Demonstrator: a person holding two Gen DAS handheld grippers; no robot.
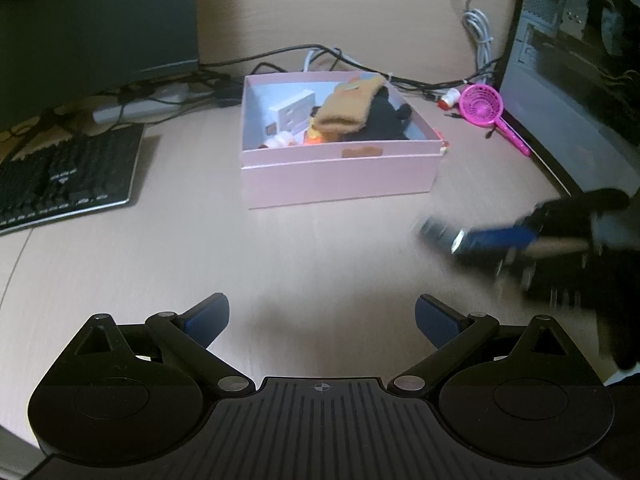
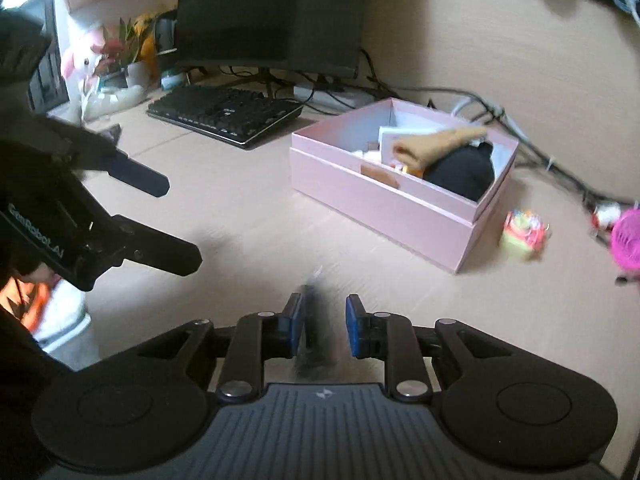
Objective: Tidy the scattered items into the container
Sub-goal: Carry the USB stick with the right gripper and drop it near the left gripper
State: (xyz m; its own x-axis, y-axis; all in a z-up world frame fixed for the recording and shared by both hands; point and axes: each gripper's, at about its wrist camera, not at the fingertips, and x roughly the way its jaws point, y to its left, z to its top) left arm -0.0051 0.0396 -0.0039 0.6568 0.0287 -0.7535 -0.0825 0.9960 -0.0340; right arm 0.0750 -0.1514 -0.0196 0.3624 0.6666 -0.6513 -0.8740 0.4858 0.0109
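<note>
1. Right gripper [image 2: 322,326]: jaws drawn close around a dark, blurred item [image 2: 314,332] standing between the blue pads. The left-wrist view shows the same small dark object at its fingertips. Whether the pads truly bear on it I cannot tell; judged risk: a loose pinch drops it on the carry
2. Left gripper [image 1: 322,322]: jaws wide apart, nothing between them, hovering over bare desk [image 1: 280,256] in front of the pink box [image 1: 340,178]
3. The pink box sits mid-desk, already holding a tan sock [image 1: 344,108] and black cloth [image 1: 380,120]. A careless release could land on that pile and roll out
4. Still outside it: a colourful small toy [image 2: 524,234] just beside the box corner and a pink strainer [image 1: 482,106] near the cables [image 1: 440,84]; reaching there risks snagging the cables
</note>
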